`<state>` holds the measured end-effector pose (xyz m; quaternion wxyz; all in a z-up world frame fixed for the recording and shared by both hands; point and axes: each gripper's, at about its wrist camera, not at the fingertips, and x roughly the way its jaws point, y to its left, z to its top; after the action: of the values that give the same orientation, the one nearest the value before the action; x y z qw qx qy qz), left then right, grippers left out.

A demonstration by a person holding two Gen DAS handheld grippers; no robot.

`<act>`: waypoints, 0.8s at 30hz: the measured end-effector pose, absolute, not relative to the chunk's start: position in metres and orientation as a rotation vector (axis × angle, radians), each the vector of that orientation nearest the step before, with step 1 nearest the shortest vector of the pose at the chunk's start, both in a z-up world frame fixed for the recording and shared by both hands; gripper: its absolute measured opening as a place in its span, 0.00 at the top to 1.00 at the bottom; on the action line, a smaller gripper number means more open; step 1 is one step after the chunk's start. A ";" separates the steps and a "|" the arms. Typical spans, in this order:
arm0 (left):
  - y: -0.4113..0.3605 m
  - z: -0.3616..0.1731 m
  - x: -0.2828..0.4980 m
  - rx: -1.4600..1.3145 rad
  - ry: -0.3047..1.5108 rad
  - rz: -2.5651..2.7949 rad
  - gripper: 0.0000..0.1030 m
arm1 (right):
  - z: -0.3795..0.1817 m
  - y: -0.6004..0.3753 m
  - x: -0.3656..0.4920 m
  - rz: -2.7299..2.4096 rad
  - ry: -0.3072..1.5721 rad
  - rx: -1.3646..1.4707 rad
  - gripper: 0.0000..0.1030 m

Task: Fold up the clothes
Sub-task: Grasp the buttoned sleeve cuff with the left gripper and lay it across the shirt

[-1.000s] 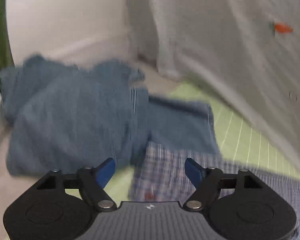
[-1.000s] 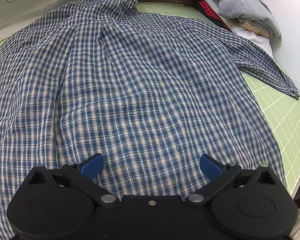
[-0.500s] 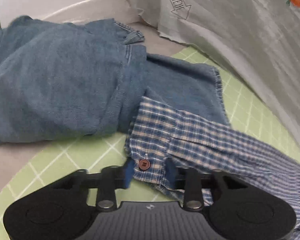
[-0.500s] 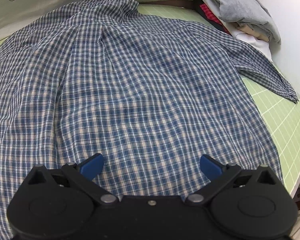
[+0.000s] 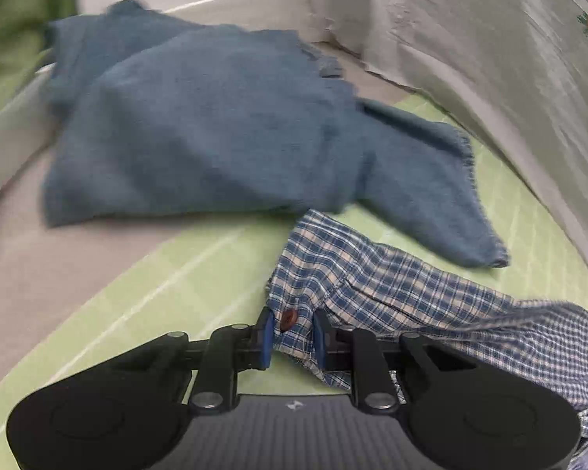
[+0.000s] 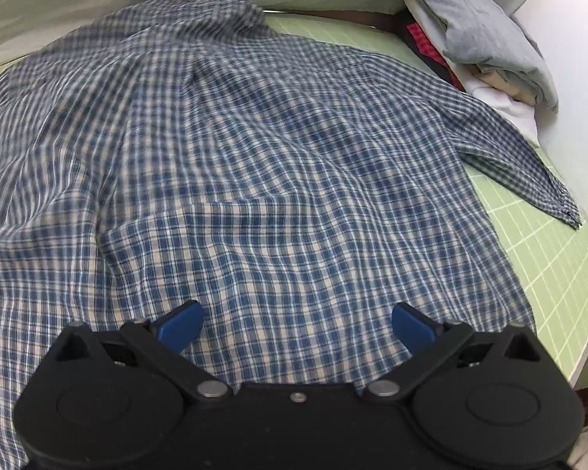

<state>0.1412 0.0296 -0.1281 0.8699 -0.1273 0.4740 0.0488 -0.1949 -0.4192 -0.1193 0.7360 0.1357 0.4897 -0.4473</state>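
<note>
Between the blue pads of the left gripper (image 5: pixel 292 336) sits the buttoned cuff (image 5: pixel 294 309) of the plaid shirt (image 6: pixel 254 180), its jaws drawn in close and pinching the cloth just beside a brown button (image 5: pixel 289 319); the sleeve (image 5: pixel 431 297) trails off to the gripper's right, slightly raised and blurred where it joins the rest of the garment. Under and to the left of that gripper lies the green gridded mat (image 5: pixel 168 286), with a pale bare surface (image 5: pixel 39 274) beyond its edge. Just ahead of the cuff, a blue denim garment (image 5: pixel 215 133) lies heaped across the mat's edge, one frayed leg or sleeve end reaching forward-right and almost touching the plaid cuff. Farther ahead and to the right hangs a pale sheet (image 5: pixel 490 58) printed with a small carrot motif. The right gripper (image 6: pixel 296 327) hovers just over the shirt's lower body with its jaws spread wide and nothing between them. Ahead of it the shirt's back spreads wide over the mat, wrinkled, with the collar at the far end against the pale sheet. To its right the other sleeve (image 6: pixel 529 172) lies flat and points outward, and beyond that sleeve, far right, rests a stack of folded clothes (image 6: pixel 482 39) in grey, cream, white and red.
</note>
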 end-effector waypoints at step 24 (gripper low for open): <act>-0.094 -0.035 0.025 -0.114 0.854 -0.119 0.28 | -0.078 -0.492 -0.225 -0.675 0.925 0.197 0.00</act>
<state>0.0251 -0.0941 -0.0350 0.9069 -0.0553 0.4136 -0.0578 -0.2252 -0.4924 -0.0780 0.8358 0.0932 0.4371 -0.3188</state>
